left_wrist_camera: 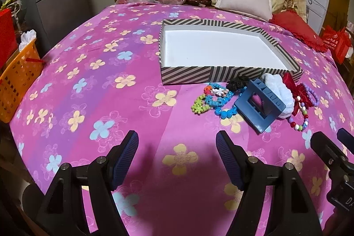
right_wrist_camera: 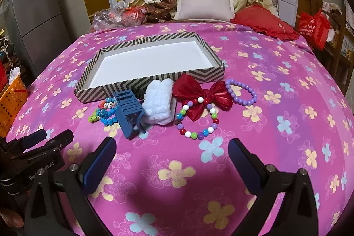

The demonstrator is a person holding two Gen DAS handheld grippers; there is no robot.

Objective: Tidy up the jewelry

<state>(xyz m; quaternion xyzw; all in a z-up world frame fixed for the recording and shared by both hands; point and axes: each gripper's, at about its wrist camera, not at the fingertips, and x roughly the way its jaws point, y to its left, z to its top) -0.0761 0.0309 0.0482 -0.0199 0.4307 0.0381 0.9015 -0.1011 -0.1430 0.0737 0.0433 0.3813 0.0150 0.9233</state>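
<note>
Left claw (left_wrist_camera: 177, 160) and right claw (right_wrist_camera: 172, 163) both gape wide, nothing btwn the fingers, hovering over the bed (right_wrist_camera: 276, 147) (pink floral sheet). Just ahead lies the jewelry: blue hair clip (right_wrist_camera: 130, 112), white scrunchie (right_wrist_camera: 158, 103), red bow (right_wrist_camera: 199, 92), multicolour bead bracelet (right_wrist_camera: 197, 119), purple bracelet (right_wrist_camera: 241, 91). All sit beside the striped box's (right_wrist_camera: 154, 79) near wall, none inside.
</note>
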